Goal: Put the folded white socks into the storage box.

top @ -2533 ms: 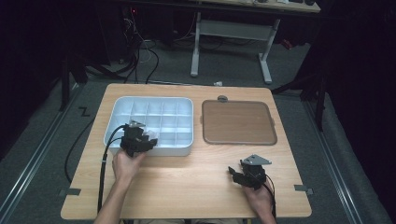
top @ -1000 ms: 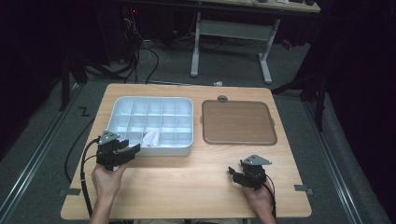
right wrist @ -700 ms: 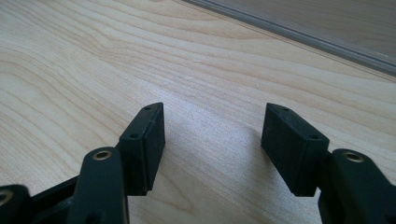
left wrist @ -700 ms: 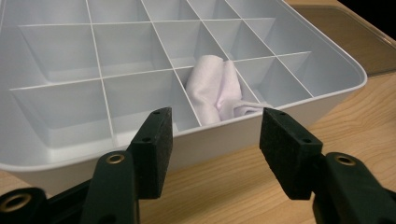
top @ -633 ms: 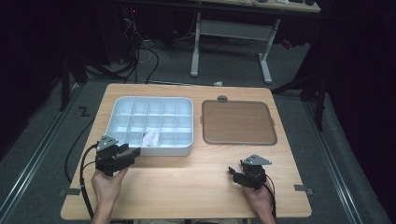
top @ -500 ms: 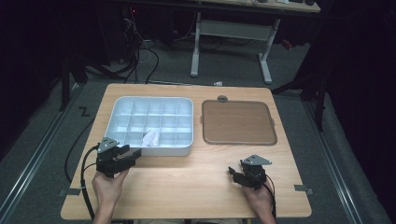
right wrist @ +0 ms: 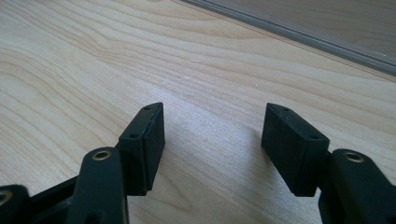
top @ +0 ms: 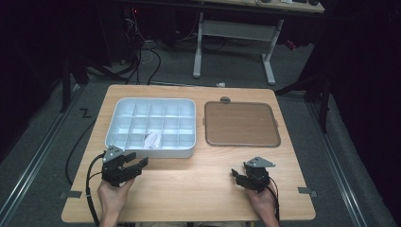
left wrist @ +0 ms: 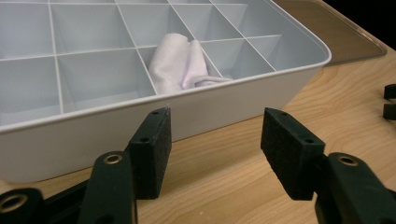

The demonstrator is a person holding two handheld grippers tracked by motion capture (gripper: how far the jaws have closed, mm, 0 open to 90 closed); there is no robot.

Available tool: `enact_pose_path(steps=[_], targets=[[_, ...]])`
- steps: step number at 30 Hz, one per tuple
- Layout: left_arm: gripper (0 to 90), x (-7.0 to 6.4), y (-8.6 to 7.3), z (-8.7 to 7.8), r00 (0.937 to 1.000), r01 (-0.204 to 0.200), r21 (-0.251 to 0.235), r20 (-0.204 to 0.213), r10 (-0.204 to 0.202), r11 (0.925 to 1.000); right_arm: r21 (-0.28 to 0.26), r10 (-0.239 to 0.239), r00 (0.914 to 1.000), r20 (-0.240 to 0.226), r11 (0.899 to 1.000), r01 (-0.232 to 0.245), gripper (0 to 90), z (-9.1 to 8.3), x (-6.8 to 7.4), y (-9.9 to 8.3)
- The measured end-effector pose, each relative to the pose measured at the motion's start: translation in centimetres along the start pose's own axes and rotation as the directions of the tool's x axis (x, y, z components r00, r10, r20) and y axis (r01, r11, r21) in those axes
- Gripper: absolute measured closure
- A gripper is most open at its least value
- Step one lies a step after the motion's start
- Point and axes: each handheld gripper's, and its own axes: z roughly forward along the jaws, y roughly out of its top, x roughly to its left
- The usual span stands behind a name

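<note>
The white cloth (left wrist: 180,63) lies crumpled in a front-row compartment of the divided tray (top: 123,124), at about 1 o'clock from the left gripper (left wrist: 215,147). It looks soft, light and limp — best pinched at its raised fold. Both grippers rest on the table (top: 189,189) with jaws wide apart, holding nothing — the right gripper (right wrist: 212,149) at 5 o'clock.

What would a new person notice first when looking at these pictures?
First, the white divided tray on the table's left half, with one crumpled white cloth in a compartment of its near row. Beside it on the right lies a flat brown tray. Near the front edge, the left tongs and right tongs both rest open and hold nothing.
</note>
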Motion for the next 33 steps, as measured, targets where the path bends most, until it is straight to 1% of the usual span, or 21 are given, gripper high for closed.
enact_pose_path(steps=[3,6,10,14,20,28,30,33], targets=[[43.4,-0.2,-0.4,0.1,1.0,-0.006,0.012,0.006,0.006,0.9999,0.0,0.0,1.0,0.0,1.0,0.0,39.7,0.0,0.0,0.0],[43.3,-0.3,-0.9,-0.1,0.9999,0.009,0.011,0.01,-0.009,0.9999,0.0,0.0,1.0,0.0,1.0,0.0,39.7,0.0,0.0,0.0],[43.2,-0.2,-1.2,-0.3,0.9999,0.008,0.015,0.009,-0.008,0.9999,0.0,0.0,1.0,0.0,1.0,0.0,39.7,0.0,0.0,0.0],[43.2,-0.3,-1.4,-0.6,0.9997,0.019,0.007,0.016,-0.019,0.9998,0.0,-0.001,1.0,0.0,1.0,0.001,39.7,0.0,0.0,0.0],[43.3,-0.4,-2.1,-0.7,0.9995,0.023,0.015,0.019,-0.023,0.9996,0.0,-0.001,1.0,0.0,1.0,0.001,39.7,0.0,0.0,0.0],[43.4,-0.2,-2.7,-0.8,0.9994,0.032,0.023,0.015,-0.032,0.9992,0.0,-0.001,1.0,0.0,1.0,0.001,39.7,0.0,0.0,0.0],[43.4,-0.1,-3.0,-0.8,0.9992,0.036,0.032,0.015,-0.036,0.9989,0.0,-0.001,1.0,0.0,1.0,0.001,39.7,0.0,0.0,0.0],[43.3,-0.1,-3.1,-0.9,0.9991,0.04,0.03,0.015,-0.04,0.9988,-0.001,-0.001,1.0,0.0,1.0,0.001,39.7,0.0,0.0,0.0]])
